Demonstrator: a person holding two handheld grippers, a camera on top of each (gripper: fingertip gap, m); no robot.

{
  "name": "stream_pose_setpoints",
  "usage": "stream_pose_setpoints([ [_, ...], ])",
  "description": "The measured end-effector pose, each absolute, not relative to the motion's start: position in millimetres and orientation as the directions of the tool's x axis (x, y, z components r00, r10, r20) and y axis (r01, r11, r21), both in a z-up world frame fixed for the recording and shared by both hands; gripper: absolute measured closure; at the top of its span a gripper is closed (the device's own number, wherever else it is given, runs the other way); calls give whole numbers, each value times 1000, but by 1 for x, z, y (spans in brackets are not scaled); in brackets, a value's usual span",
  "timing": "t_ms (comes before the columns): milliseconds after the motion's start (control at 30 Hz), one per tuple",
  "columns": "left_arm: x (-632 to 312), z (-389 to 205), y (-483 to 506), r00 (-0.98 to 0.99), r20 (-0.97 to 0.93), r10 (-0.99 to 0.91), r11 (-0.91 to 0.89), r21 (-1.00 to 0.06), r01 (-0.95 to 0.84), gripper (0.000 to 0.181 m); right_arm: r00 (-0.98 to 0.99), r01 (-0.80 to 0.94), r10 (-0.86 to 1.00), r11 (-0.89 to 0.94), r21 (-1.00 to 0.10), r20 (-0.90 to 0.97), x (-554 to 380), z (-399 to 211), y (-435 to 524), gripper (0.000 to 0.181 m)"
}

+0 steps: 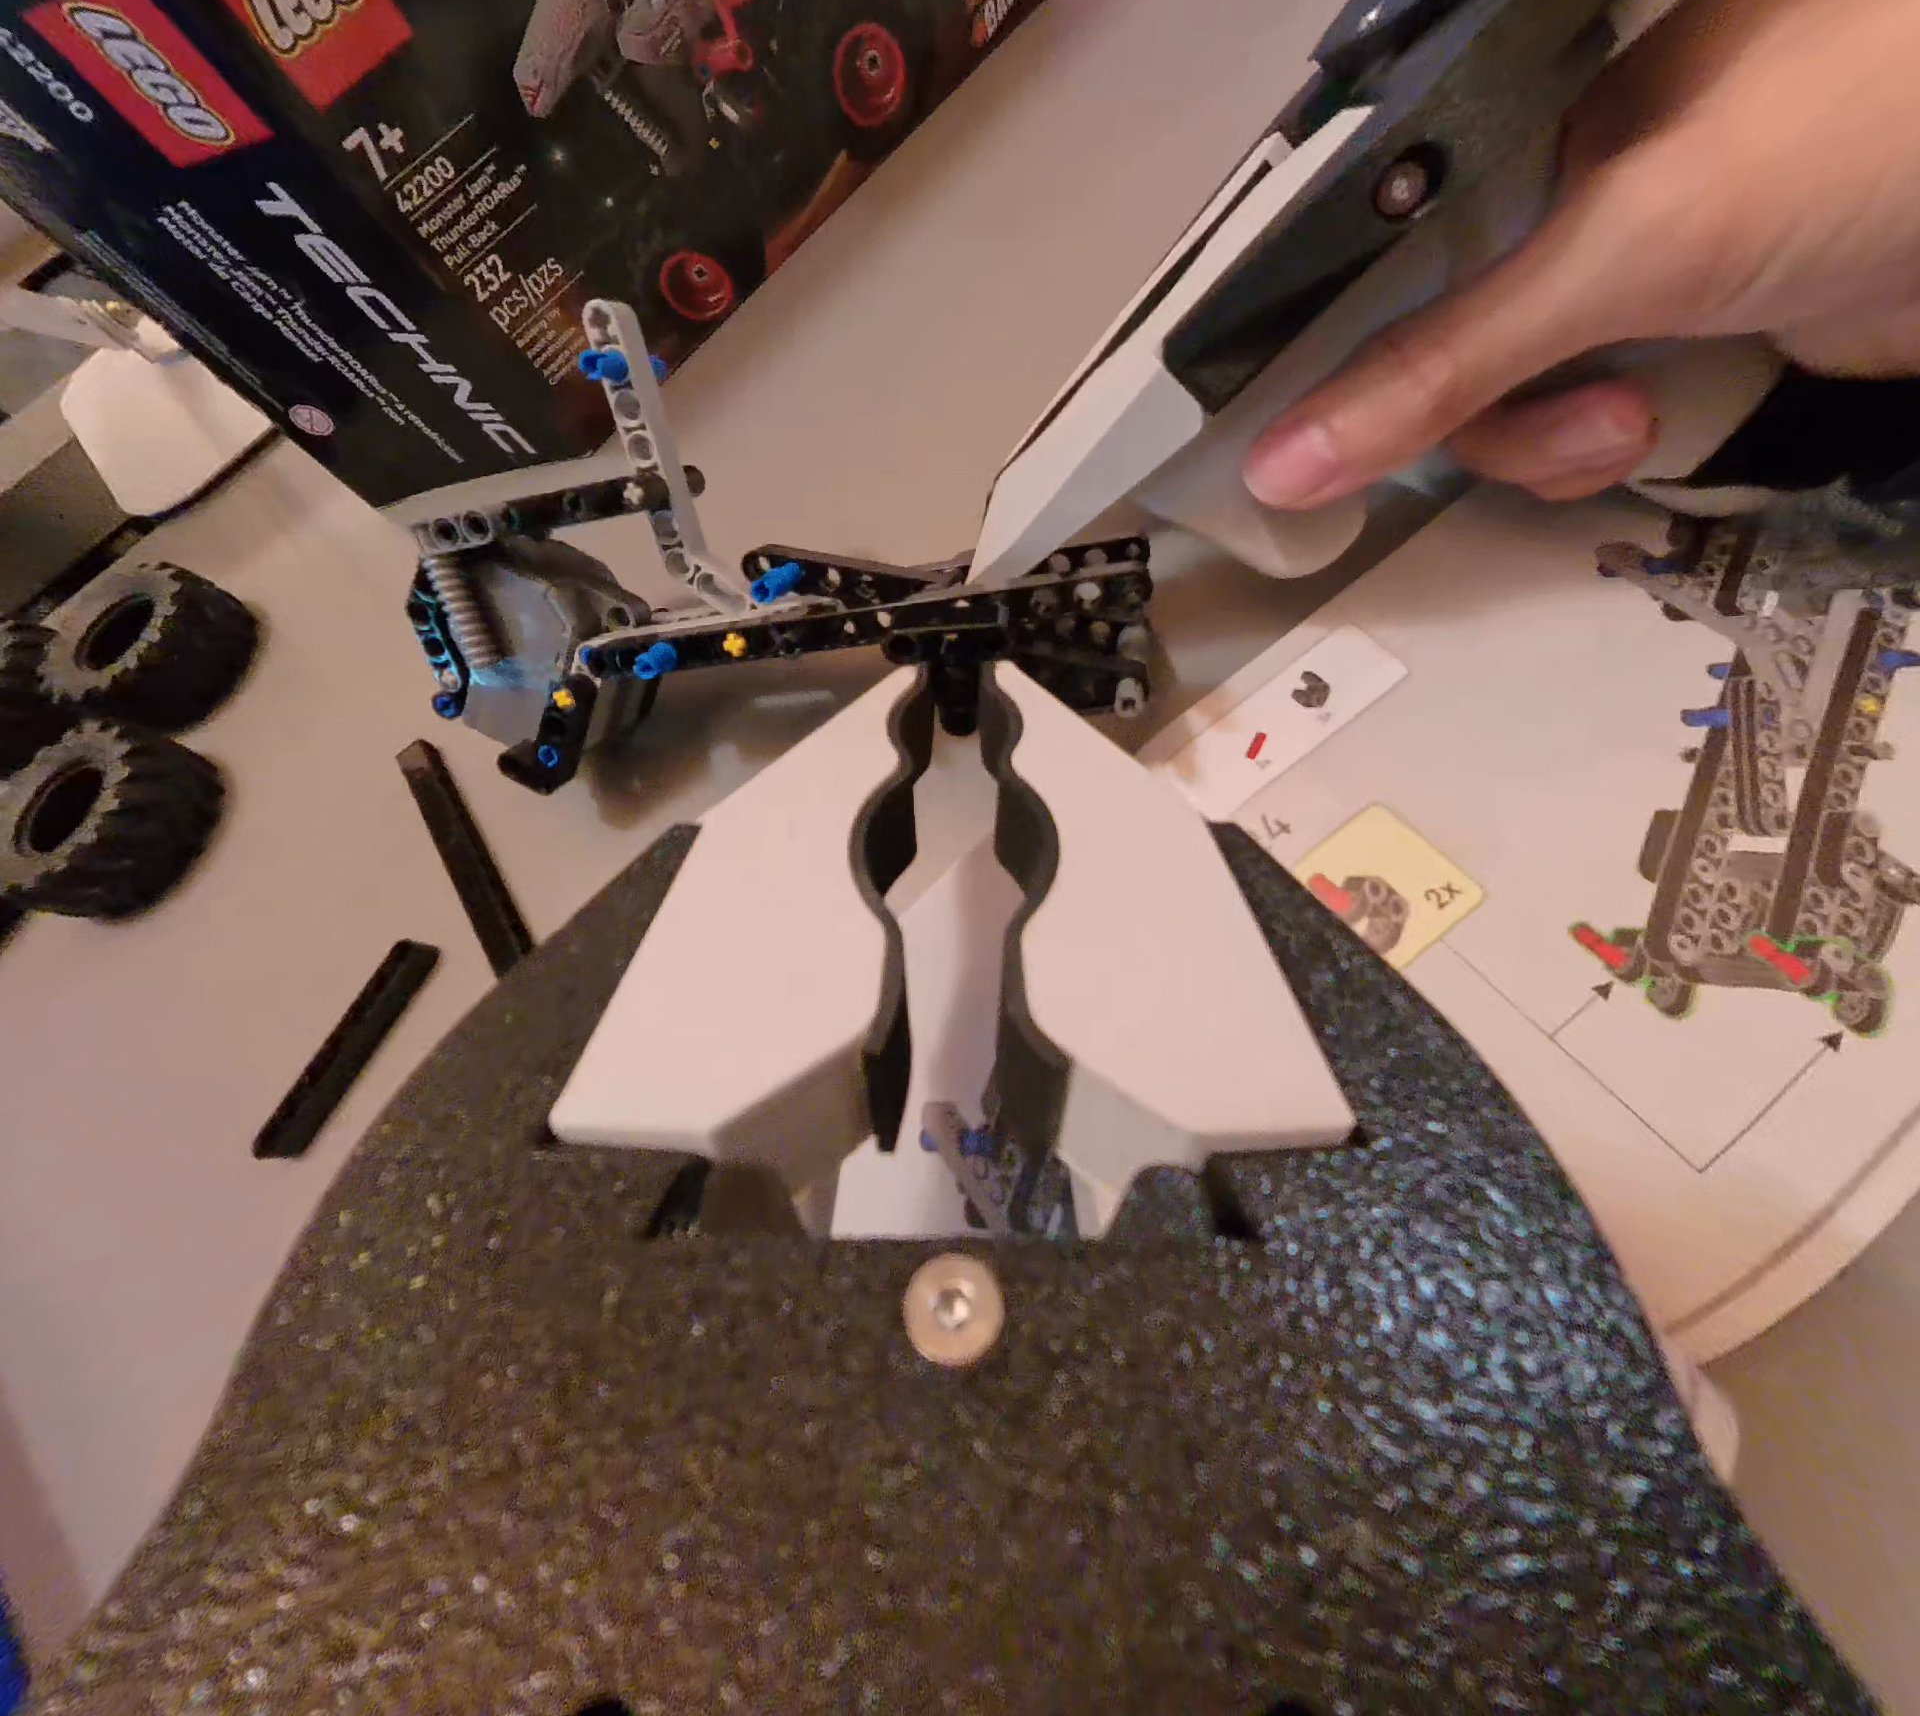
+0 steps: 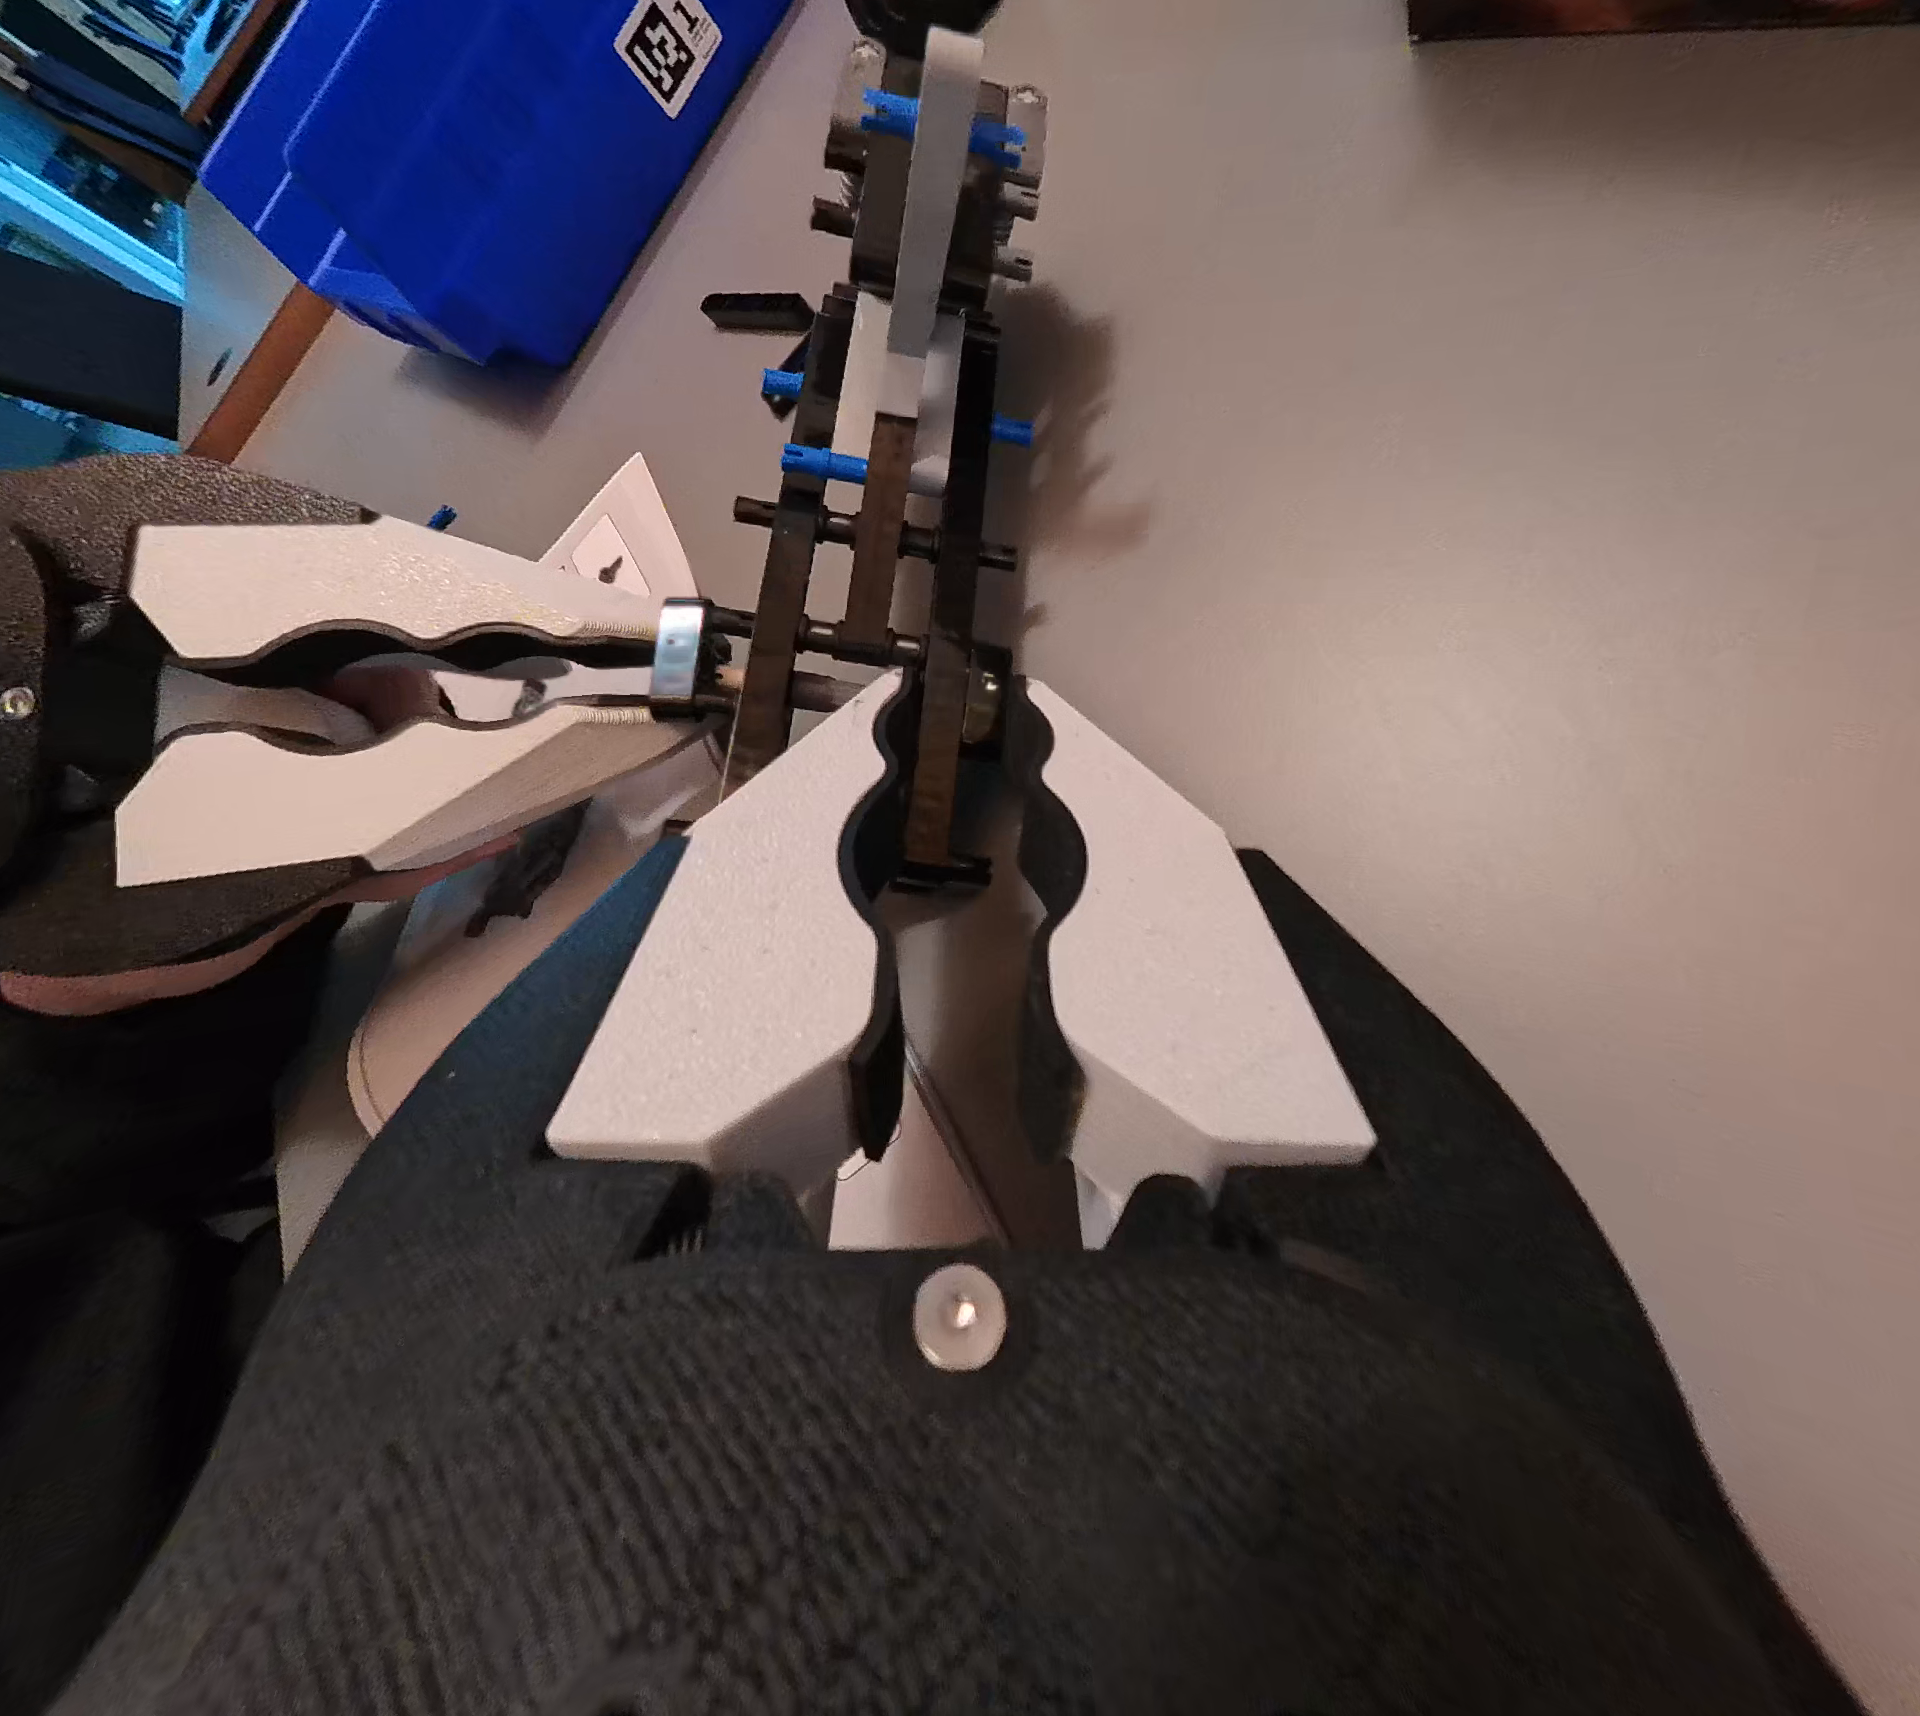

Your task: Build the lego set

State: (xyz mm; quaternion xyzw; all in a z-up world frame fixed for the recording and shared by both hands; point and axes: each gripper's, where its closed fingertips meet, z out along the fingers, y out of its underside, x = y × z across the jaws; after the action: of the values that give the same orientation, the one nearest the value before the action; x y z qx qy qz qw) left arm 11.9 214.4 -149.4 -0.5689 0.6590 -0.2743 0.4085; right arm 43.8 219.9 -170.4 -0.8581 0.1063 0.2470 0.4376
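The part-built lego chassis (image 1: 831,627) is made of black beams with blue pins, a grey motor block and a spring. It lies across the table, and in the right wrist view it runs away from me (image 2: 883,461). My left gripper (image 1: 954,710) is shut on a small black connector (image 1: 954,692) at the chassis's near side. It also shows from the left in the right wrist view (image 2: 691,664). My right gripper (image 2: 951,710) is shut on a black beam at the chassis's end. In the left wrist view it comes in from the upper right (image 1: 982,560), held by a hand (image 1: 1662,264).
The lego box (image 1: 520,56) stands behind the chassis. Black tyres (image 1: 114,648) lie at the left, with two loose black beams (image 1: 457,845) nearer. The open instruction booklet (image 1: 1558,939) lies at the right. A blue bin (image 2: 520,77) sits at the table's far edge. The grippers' ends are close to 4 cm from one another.
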Motion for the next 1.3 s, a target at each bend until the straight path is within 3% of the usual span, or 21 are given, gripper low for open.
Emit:
stream_pose_setpoints([
  [167, 11, -148, 213, -42, -17, -999, 36, -858, -512, 176, 869, -372, 49, -591, -716, -492, 42, -169, 220, 167],
  [300, 12, -149, 215, -86, -200, -976, 215, -834, -509, 175, 869, -372, 43, -598, -709, -492, 42, -170, 221, 168],
  [400, 13, -150, 216, -90, -215, -972, 230, -825, -516, 175, 868, -380, 36, -595, -708, -496, 44, -170, 221, 168],
  [567, 10, -150, 213, -100, 42, -994, 20, -836, -548, 176, 881, -350, 52, -598, -721, -471, 41, -170, 220, 168],
  [733, 13, -153, 216, -103, -186, -977, 212, -814, -541, 175, 890, -348, 34, -592, -727, -454, 44, -170, 221, 168],
  [900, 13, -151, 214, -95, 38, -995, 18, -848, -530, 176, 891, -344, 41, -590, -730, -453, 44, -169, 221, 168],
  [1067, 13, -156, 212, -146, -73, -987, 137, -856, -499, 175, 877, -377, 25, -587, -717, -481, 47, -170, 221, 168],
  [1233, 12, -159, 210, -163, -72, -984, 147, -849, -508, 168, 870, -383, 29, -588, -712, -492, 46, -170, 220, 168],
  [1300, 9, -161, 217, -131, -87, -988, 144, -833, -534, 151, 872, -378, 33, -589, -714, -489, 46, -170, 220, 167],
])
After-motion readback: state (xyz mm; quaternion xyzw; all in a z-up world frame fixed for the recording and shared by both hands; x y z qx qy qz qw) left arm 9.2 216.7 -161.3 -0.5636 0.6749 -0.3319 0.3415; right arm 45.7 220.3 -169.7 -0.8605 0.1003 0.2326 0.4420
